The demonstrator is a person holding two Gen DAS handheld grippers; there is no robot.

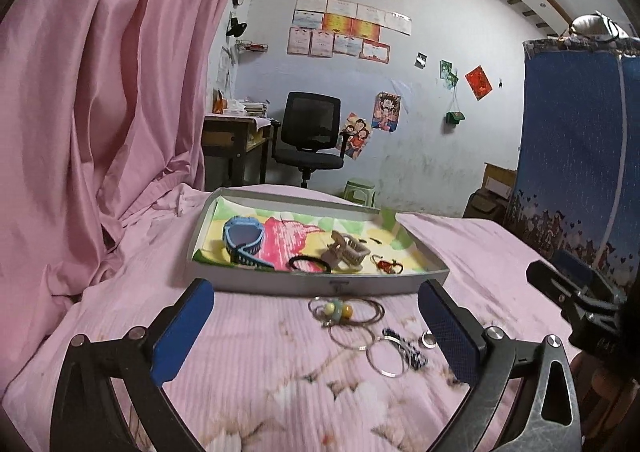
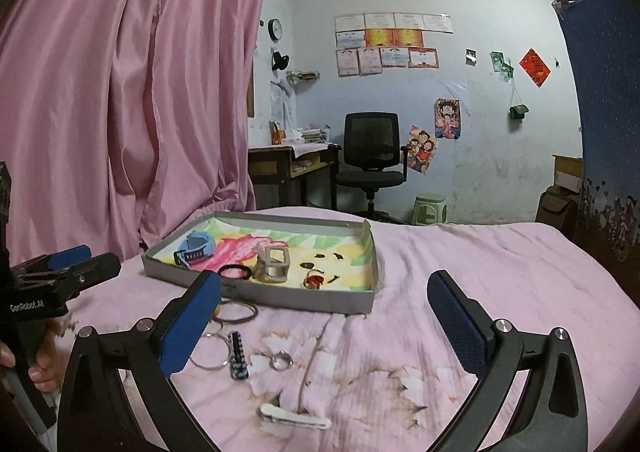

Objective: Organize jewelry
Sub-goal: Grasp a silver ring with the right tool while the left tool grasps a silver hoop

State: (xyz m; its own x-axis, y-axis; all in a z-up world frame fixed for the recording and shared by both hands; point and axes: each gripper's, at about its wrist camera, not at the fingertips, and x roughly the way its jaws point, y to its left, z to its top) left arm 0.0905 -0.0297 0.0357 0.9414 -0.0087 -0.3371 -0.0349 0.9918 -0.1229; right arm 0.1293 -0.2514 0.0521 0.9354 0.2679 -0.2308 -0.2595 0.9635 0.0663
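A shallow grey box (image 1: pixel 320 286) (image 2: pixel 280 298) lined with a coloured drawing lies on the pink bed. It holds a blue watch (image 1: pixel 243 240) (image 2: pixel 195 248), a black hair tie (image 1: pixel 309 264) (image 2: pixel 235 272), a beige claw clip (image 1: pixel 347 250) (image 2: pixel 273 263) and a small red ornament (image 1: pixel 387 265) (image 2: pixel 313 281). In front of the box lie a beaded hair tie (image 1: pixel 338 311), thin bangles (image 1: pixel 362 336) (image 2: pixel 212 352), a dark beaded bracelet (image 1: pixel 404 346) (image 2: pixel 238 355), a silver ring (image 1: pixel 428 340) (image 2: pixel 281 360) and a white hair clip (image 2: pixel 294 421). My left gripper (image 1: pixel 316 332) is open above the loose pieces. My right gripper (image 2: pixel 324 328) is open, holding nothing.
A pink curtain (image 1: pixel 100 112) hangs along the left. A blue patterned screen (image 1: pixel 580 156) stands at the right. Beyond the bed are a black office chair (image 2: pixel 374 156), a desk (image 2: pixel 288 168) and a green stool (image 2: pixel 430 209). A hand (image 2: pixel 42 368) holds the left gripper's handle.
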